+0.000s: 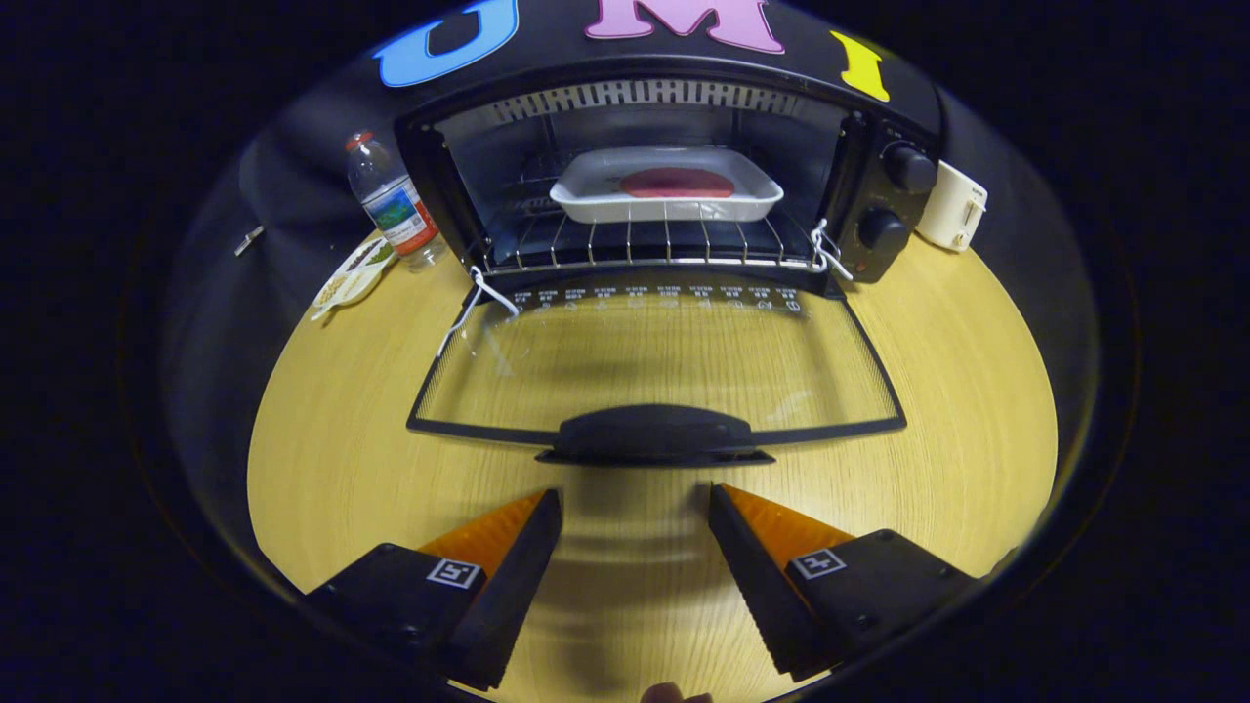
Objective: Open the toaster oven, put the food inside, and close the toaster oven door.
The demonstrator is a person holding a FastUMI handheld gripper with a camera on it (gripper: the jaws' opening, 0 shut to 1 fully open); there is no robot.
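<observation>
Now gripper (635,500) fingers spread (nothing between) before open toaster oven (674,186), food (677,183) inside.

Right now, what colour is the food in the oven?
Dark red, on a white tray; food seen in the gripper view.

Pale wood-grain table (322,459), round-looking, grain running across. At the far side, black toaster oven (674,166) standing on it, glass door (654,366) dropped flat just above the top. Left of the oven, plastic water bottle (393,202) upright, a small packet (352,273) lying just in front of it. Right of the oven, a white boxy appliance (953,207) by the table's edge.
</observation>
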